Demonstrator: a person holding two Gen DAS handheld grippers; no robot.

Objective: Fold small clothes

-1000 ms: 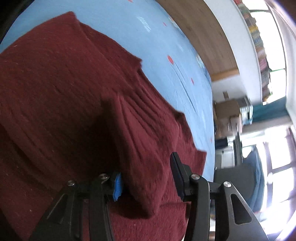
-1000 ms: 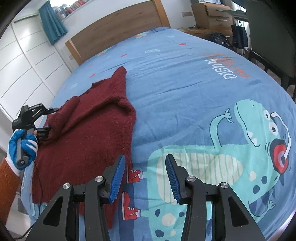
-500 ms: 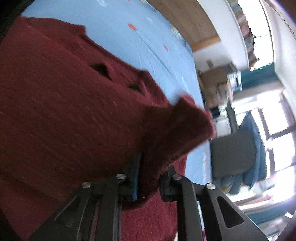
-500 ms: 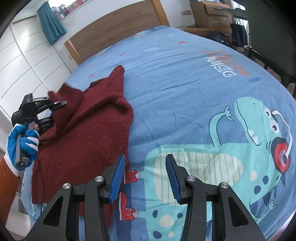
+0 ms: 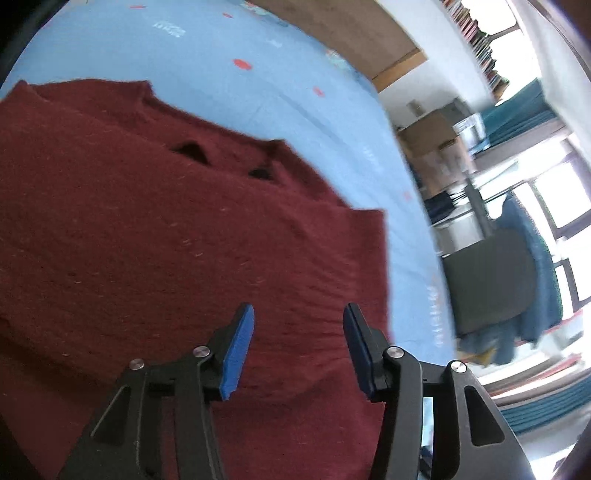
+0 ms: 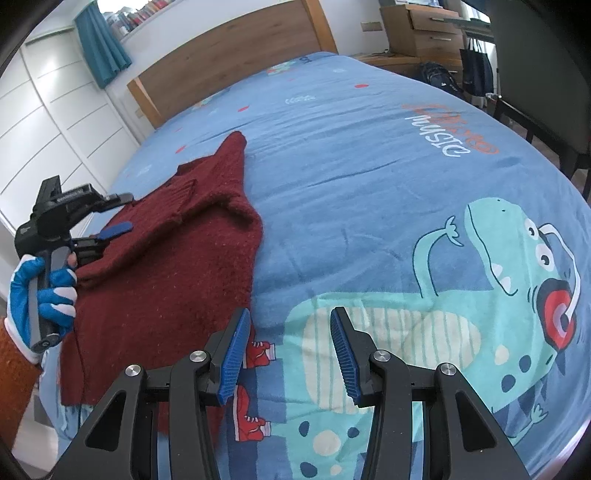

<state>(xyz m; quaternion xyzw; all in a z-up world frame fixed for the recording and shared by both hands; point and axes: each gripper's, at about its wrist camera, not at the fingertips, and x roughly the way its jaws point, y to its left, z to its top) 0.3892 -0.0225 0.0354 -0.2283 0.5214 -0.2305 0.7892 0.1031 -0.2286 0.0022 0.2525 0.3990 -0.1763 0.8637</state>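
A dark red knitted sweater [image 5: 155,236] lies on the blue bed cover; it also shows in the right wrist view [image 6: 166,266], with one sleeve folded over the body and its ribbed cuff [image 6: 181,195] on top. My left gripper [image 5: 297,347] is open and empty just above the sweater. In the right wrist view it [image 6: 114,218] hovers at the sweater's left side, held by a blue-gloved hand. My right gripper [image 6: 286,354] is open and empty above the bed cover, by the sweater's right edge.
The blue bed cover [image 6: 388,184] has a dinosaur print [image 6: 498,295]. A wooden headboard [image 6: 229,70] and white wardrobes [image 6: 48,122] stand behind. A dark chair [image 6: 535,92] and wooden drawers [image 6: 421,33] are at the right. A chair with a blue garment [image 5: 517,280] stands beyond the bed.
My left gripper closed on the sleeve, carried it over the sweater's body, then opened and let it go. The sleeve now lies folded on the sweater. My right gripper stayed still.
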